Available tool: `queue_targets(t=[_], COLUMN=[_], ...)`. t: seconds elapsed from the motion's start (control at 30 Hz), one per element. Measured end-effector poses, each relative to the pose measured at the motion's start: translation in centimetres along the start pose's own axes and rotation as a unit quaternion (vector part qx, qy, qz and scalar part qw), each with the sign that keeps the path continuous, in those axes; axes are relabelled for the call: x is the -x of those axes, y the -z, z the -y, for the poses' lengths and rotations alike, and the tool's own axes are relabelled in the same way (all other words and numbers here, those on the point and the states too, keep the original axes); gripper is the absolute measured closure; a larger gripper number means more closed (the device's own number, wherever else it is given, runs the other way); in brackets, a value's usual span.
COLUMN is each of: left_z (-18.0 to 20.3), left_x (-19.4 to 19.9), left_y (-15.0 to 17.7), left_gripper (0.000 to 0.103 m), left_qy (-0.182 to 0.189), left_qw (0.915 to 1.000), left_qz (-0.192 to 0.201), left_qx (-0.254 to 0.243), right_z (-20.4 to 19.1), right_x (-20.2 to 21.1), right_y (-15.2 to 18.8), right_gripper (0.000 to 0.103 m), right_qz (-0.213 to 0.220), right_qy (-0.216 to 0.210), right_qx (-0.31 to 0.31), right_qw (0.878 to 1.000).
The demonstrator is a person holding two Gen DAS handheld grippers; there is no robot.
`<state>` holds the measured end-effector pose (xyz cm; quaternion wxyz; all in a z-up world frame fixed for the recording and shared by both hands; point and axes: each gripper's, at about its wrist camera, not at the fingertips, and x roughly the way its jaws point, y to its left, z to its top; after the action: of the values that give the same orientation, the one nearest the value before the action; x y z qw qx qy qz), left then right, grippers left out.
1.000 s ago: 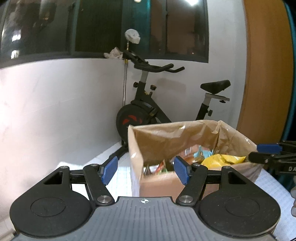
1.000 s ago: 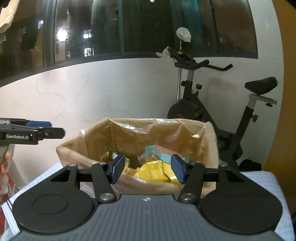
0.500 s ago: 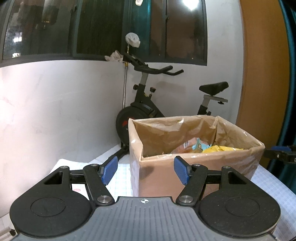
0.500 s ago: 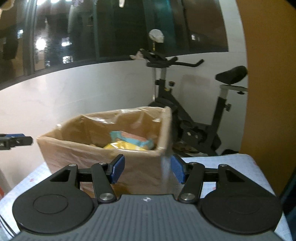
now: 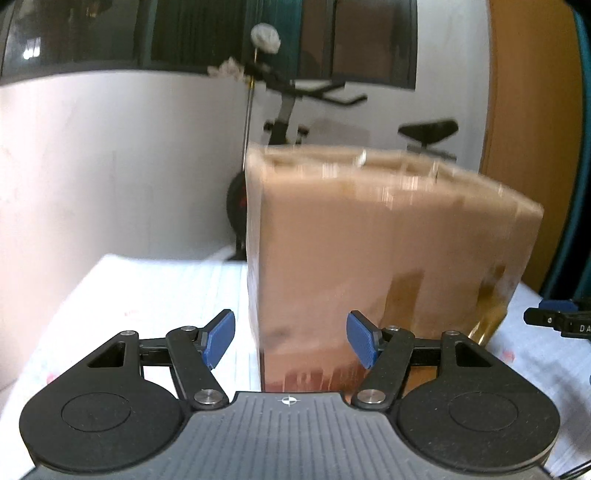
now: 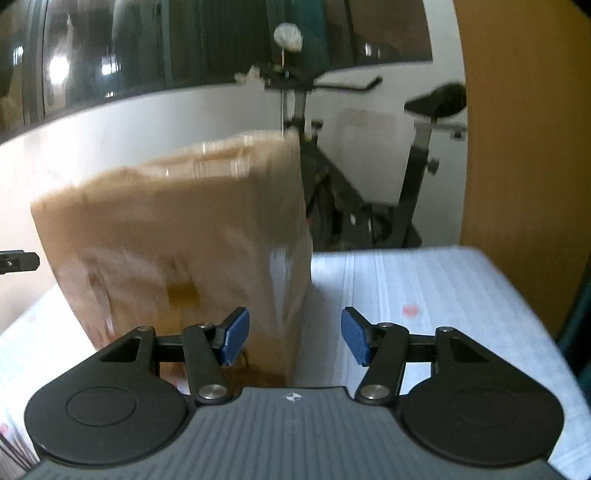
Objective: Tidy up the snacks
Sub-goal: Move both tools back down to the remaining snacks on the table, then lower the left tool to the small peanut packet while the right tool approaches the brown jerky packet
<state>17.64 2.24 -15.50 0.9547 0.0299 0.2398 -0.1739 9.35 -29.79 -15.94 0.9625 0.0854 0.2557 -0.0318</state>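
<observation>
Cardboard box [image 5: 388, 258], tall and brown with a plastic liner folded over its rim, stands on the counter [image 5: 155, 291], which is covered in a white, faintly lined sheet. Both views are blurred, so the snacks inside the box cannot be made out from this low angle; only its outer walls show.

In the left wrist view the left gripper [image 5: 291, 340] sits low, close in front of the box's near left corner. Its blue pads [image 5: 218, 338] stand apart with nothing clamped; the corner edge of the box appears between them, but the pads do not press on it. At the right edge of that view the tip of the right gripper [image 5: 557, 320] pokes in, just beside the box's right wall.

In the right wrist view the right gripper [image 6: 291, 339] faces the box's near right corner [image 6: 295, 258]. Its jaws are also apart and empty, the left pad in front of the box wall, the right pad over bare counter. The left gripper's tip [image 6: 18, 261] shows at the far left edge, beside the box.

Behind the counter an exercise bike [image 6: 369, 177] stands against a white wall under dark windows [image 5: 184, 33], with a wooden panel [image 6: 517, 129] on the right.
</observation>
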Motion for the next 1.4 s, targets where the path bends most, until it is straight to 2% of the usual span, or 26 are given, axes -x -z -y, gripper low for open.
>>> queue_targets(t=[0.3, 0.53, 0.57, 0.63, 0.77, 0.83, 1.03, 1.13, 1.4], left_z=[-0.2, -0.3, 0.0, 0.3, 0.9, 1.2, 0.9, 0.8, 1.2], left_x=[-2.3, -3.0, -2.7, -3.0, -3.5, -3.4, -3.4, -3.7, -4.2], left_y=[3.0, 4.4, 5.0, 5.1, 6.0, 6.4, 7.2, 7.3, 8.0], left_gripper=[0.034, 0.034, 0.034, 0.034, 0.034, 0.034, 0.034, 0.034, 0.034], left_qy=[0.005, 0.009, 0.008, 0.009, 0.009, 0.008, 0.006, 0.006, 0.0], left_qw=[0.9988, 0.9976, 0.9975, 0.9972, 0.997, 0.9969, 0.9965, 0.9962, 0.9949], left_qz=[-0.047, -0.068, -0.07, -0.074, -0.077, -0.079, -0.083, -0.086, -0.1], left_qx=[0.009, 0.009, 0.008, 0.008, 0.001, 0.0, 0.011, 0.012, 0.006], right_z=[0.4, -0.3, -0.3, -0.4, -0.3, -0.1, -0.1, -0.2, -1.1], right_x=[-3.1, -3.2, -3.2, -3.1, -3.9, -4.2, -6.1, -7.0, -8.8], right_y=[4.4, 5.1, 5.2, 5.7, 6.4, 6.3, 5.5, 5.0, 4.0], right_gripper=[0.044, 0.044, 0.043, 0.034, 0.032, 0.027, 0.027, 0.027, 0.025], right_qz=[-0.073, -0.096, -0.1, -0.108, -0.13, -0.127, -0.128, -0.136, -0.148], right_qy=[-0.007, -0.017, -0.017, -0.014, -0.014, -0.015, -0.035, -0.059, -0.097], right_qx=[-0.016, 0.07, 0.083, 0.117, 0.165, 0.171, 0.18, 0.172, 0.199], right_qw=[0.997, 0.993, 0.991, 0.987, 0.978, 0.977, 0.975, 0.974, 0.964])
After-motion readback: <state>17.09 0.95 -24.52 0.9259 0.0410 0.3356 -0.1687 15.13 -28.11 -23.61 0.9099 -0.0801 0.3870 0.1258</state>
